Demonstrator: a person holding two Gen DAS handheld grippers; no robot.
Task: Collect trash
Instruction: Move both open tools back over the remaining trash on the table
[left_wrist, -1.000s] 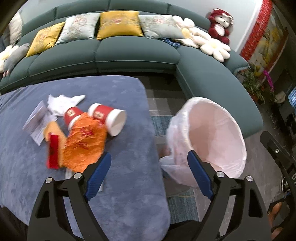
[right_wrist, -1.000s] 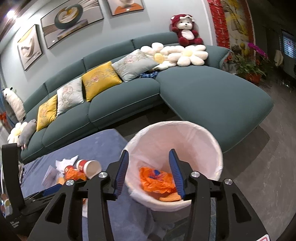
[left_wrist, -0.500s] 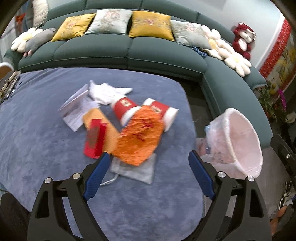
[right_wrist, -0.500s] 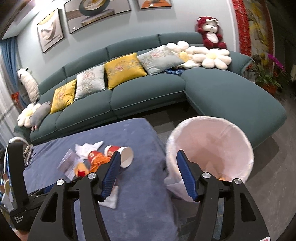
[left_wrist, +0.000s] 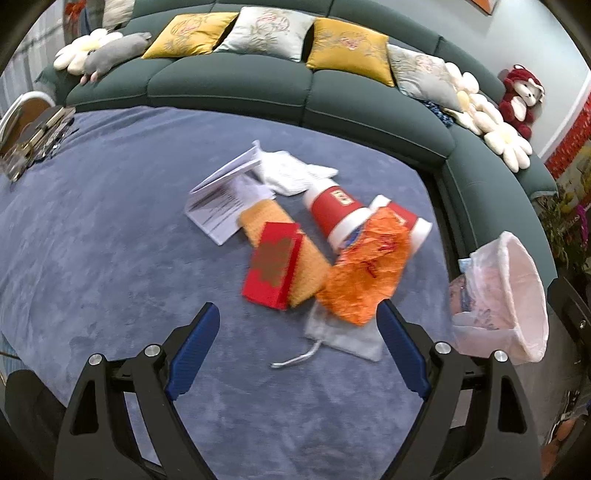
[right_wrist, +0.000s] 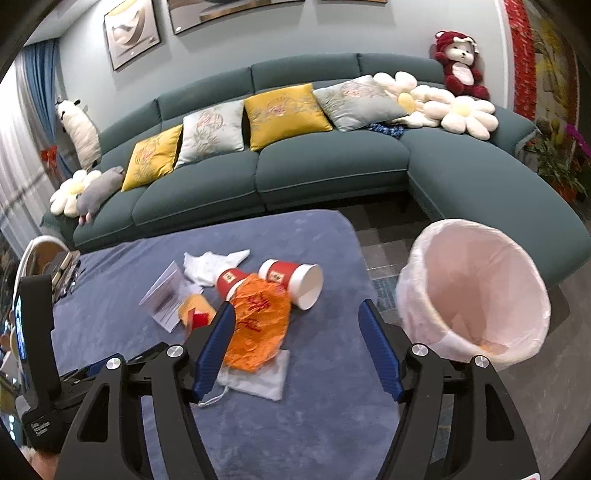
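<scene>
Orange bag (left_wrist: 365, 273) now nearer left jaws

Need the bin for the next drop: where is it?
The bin stands on the floor off the table's right edge, before the sofa, right in both views; nearest trash: a red cup.

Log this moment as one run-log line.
left hand-held gripper: open, empty | right hand-held gripper: open, empty | orange bag, two red cups, red envelope: on table | lined bin: beside table
</scene>
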